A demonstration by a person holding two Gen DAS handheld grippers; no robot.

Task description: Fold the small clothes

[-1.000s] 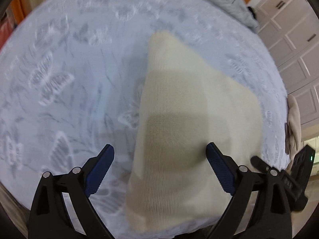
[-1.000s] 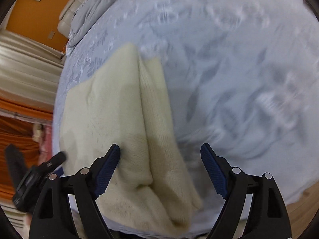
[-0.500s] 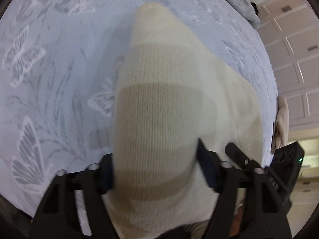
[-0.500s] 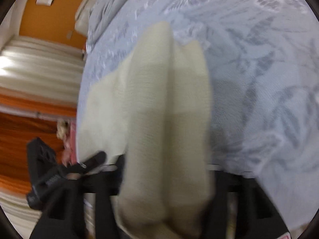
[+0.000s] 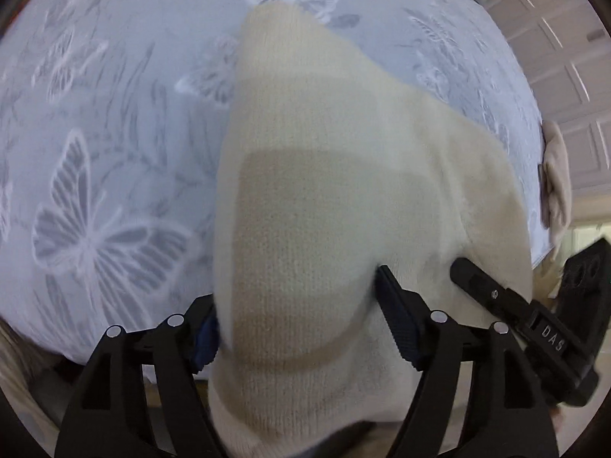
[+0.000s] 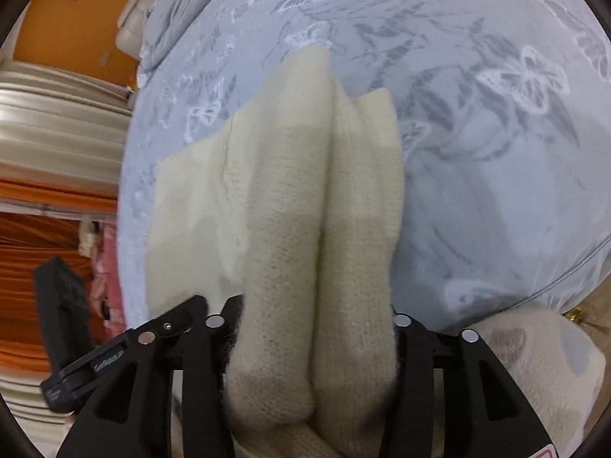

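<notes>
A cream knit top (image 5: 305, 206) lies on the bed (image 5: 114, 114), on a blue sheet with white butterflies. A second ago both grippers hung open above its near edge. Now they have come down and closed in on it.

The left gripper (image 5: 294, 328) has one corner of the near edge between its jaws. The jaws are pulled in tight against the cloth, so it is holding the top. The knit bulges up between them and hides most of one blue pad.

The right gripper (image 6: 317, 328) has the other corner. Here the cloth is bunched into two thick rolls, and the jaws squeeze both rolls together.

The near edge looks a bit raised now, while the far part of the top is flat on the sheet.

I think this means the fold can start. Both corners are held, so the next move is likely to lift them and carry them over to the far edge. The right side is lumpy, so that half may fold crooked.

A beige cloth (image 5: 555, 175) sits at the bed's edge.
</notes>
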